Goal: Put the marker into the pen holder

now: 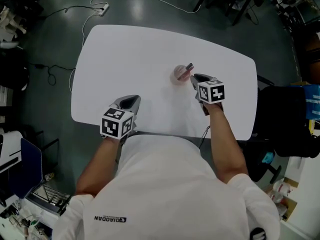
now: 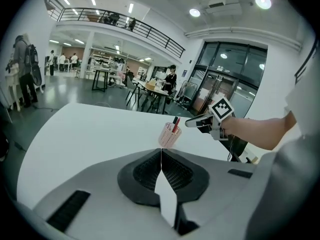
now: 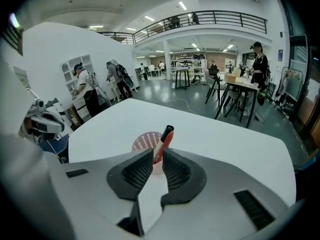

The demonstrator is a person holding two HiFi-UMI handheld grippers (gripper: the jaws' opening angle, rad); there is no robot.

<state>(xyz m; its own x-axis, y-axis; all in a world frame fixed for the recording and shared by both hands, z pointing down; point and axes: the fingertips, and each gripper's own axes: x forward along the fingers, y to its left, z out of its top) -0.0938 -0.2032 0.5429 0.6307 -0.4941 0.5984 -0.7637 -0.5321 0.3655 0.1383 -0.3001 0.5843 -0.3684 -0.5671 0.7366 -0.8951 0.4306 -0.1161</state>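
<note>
Right now your right gripper [image 3: 156, 158] hangs just beside the pink mesh pen holder [image 3: 142, 143], on its near right side. Its jaws stand a narrow gap apart and clamp nothing. The red marker [image 3: 164, 138] with its black cap stands inside the holder, leaning towards that gripper and showing through the gap. The holder sits right of centre on the white worktop [image 1: 130, 59]. Your left gripper [image 2: 161, 156] hovers over the worktop's near left edge, well apart from the holder, jaws pressed together and empty.
</note>
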